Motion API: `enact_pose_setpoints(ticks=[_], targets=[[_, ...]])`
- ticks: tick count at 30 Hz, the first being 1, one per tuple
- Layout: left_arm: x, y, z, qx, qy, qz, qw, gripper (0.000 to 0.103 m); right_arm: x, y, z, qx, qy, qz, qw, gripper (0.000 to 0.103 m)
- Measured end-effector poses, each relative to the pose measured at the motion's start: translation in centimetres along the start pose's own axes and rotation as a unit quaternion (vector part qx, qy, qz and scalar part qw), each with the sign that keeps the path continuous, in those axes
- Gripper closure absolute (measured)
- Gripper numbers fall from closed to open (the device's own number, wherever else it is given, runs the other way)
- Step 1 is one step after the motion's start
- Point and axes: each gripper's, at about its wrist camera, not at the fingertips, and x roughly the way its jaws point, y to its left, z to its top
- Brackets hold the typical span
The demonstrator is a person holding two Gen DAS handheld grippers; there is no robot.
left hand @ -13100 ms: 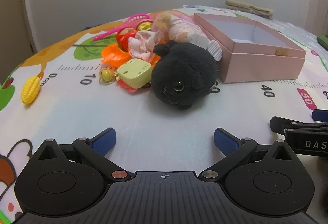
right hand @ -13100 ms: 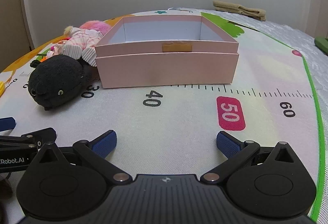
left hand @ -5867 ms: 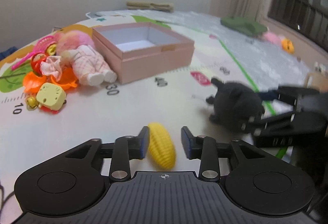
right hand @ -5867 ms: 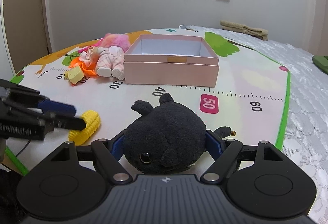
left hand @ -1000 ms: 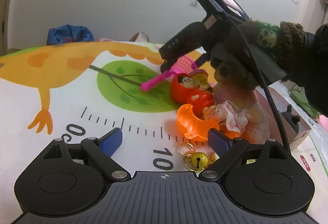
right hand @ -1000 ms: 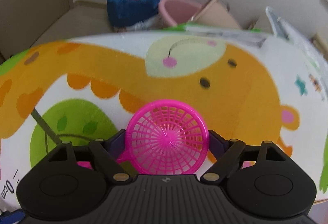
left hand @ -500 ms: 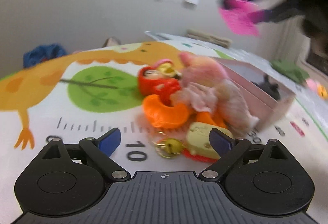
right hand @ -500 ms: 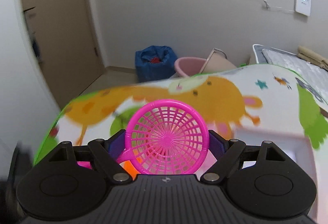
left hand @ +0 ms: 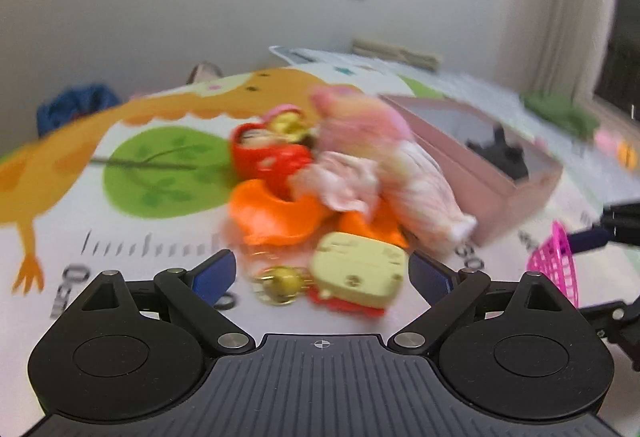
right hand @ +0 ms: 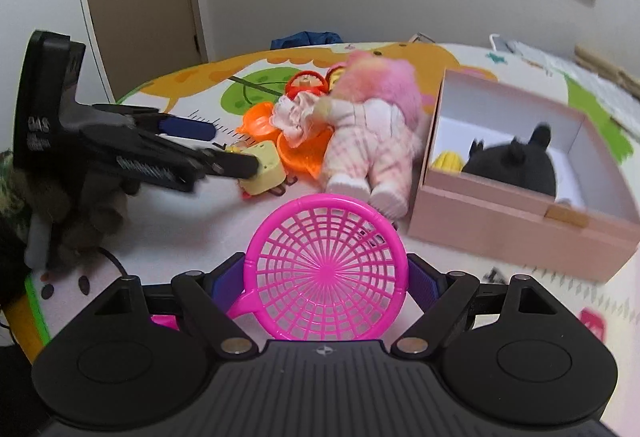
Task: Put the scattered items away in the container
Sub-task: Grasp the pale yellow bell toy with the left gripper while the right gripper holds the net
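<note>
The right gripper (right hand: 326,275) clamps its 2 blue-padded fingers (right hand: 227,279) on the rim of a pink plastic sieve (right hand: 326,273), holding it above the play mat (right hand: 168,233) with the mesh disc facing the camera and its handle angling down to the left. Beyond it, to the right, stands the open pink box (right hand: 492,213), already containing a black plush toy (right hand: 516,165) and a yellow toy corn (right hand: 448,160) tucked in its near-left corner. The left gripper (left hand: 320,273), fingers spread wide and holding nothing, is low over the mat, with a pale yellow cube toy (left hand: 358,269) and a gold bell (left hand: 282,283) lying between its tips. Just behind these sit an orange plastic piece (left hand: 272,213), a red doll figure (left hand: 268,153) and a pink-haired doll (right hand: 372,133) in checked pyjamas, lying beside the box's left wall. The left wrist view is blurred. A gloved hand (right hand: 68,213) grips the left gripper's handle.
</note>
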Motion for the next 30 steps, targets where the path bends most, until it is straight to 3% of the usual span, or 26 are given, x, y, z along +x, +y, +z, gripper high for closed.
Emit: enact_pose_setpoints(ticks=[4,8,10,12,19,25,30], targets=[[1.5,-2.0,-0.2,0.047,0.018,0.043,0.9978,0.007,0.3,-0.2,-1.2,0.006,0.0,0.011,1.0,0.02],[2.0,-2.0,-0.2,0.032,0.023,0.04,0.9984,0.009,0.5,-0.5,-1.8,0.017,-0.001,0.018,1.0,0.019],[2.2,-2.3,-0.2,0.037,0.021,0.046,0.998,0.017,0.6,-0.5,-1.9,0.021,-0.006,0.018,1.0,0.018],[2.4,-2.5,-0.2,0.045,0.023,0.051,0.9974,0.019,0.3,-0.7,-2.1,0.023,-0.01,0.018,1.0,0.016],[2.4,-2.3,-0.2,0.046,0.022,0.063,0.9967,0.018,-1.5,-3.7,-0.9,0.06,-0.048,0.016,0.997,0.012],[2.3,-1.9,-0.2,0.041,0.023,0.067,0.9967,0.017,1.6,-6.4,1.0,0.114,-0.054,0.039,0.991,0.012],[2.3,-1.5,-0.2,0.039,0.024,0.067,0.9967,0.014,3.3,-5.7,2.1,0.1,-0.057,0.052,0.992,0.011]])
